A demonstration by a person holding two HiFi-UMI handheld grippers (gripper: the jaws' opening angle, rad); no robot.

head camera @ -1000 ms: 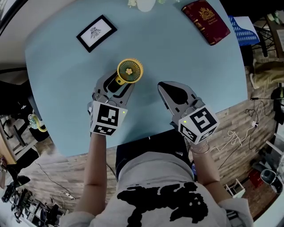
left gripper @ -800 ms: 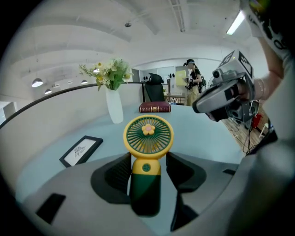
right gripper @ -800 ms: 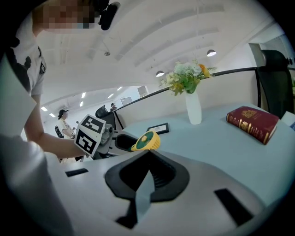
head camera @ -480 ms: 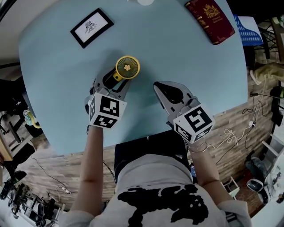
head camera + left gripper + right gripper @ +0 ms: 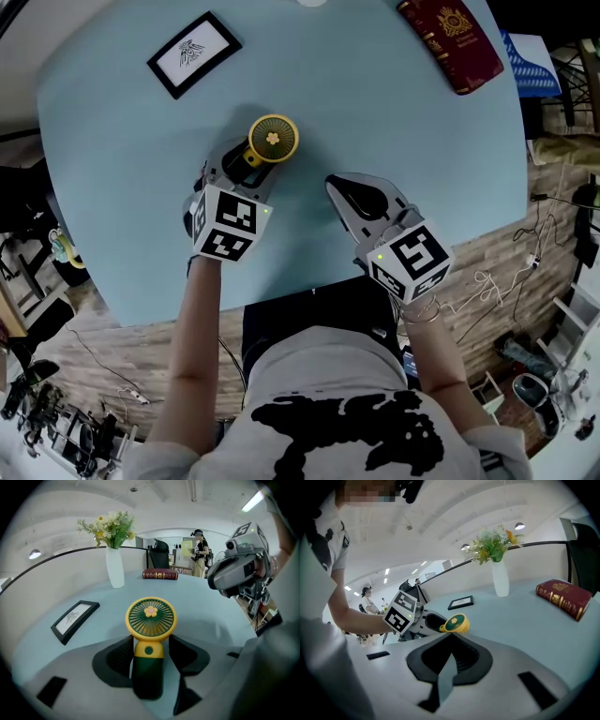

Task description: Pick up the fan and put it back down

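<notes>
A small yellow fan (image 5: 273, 139) with a dark green handle (image 5: 147, 672) is tilted back, its round grille facing up. My left gripper (image 5: 246, 166) is shut on that handle, one pad on each side just below the yellow neck (image 5: 149, 649). Whether the fan's foot touches the pale blue table (image 5: 375, 112) I cannot tell. My right gripper (image 5: 339, 185) hovers to the right of the fan, apart from it, its jaws closed to a point with nothing between them. From the right gripper view the fan (image 5: 455, 624) shows just past that gripper's tip (image 5: 450, 637).
A black picture frame (image 5: 192, 53) lies at the table's far left and a red book (image 5: 457, 39) at the far right. A white vase of flowers (image 5: 115, 566) stands at the far edge. A person (image 5: 199, 550) stands far behind the table. Cables litter the floor at the right.
Both grippers have sunk toward the table. The fan has stayed between the left jaws and gone down with them. The right gripper has shifted slightly left.
</notes>
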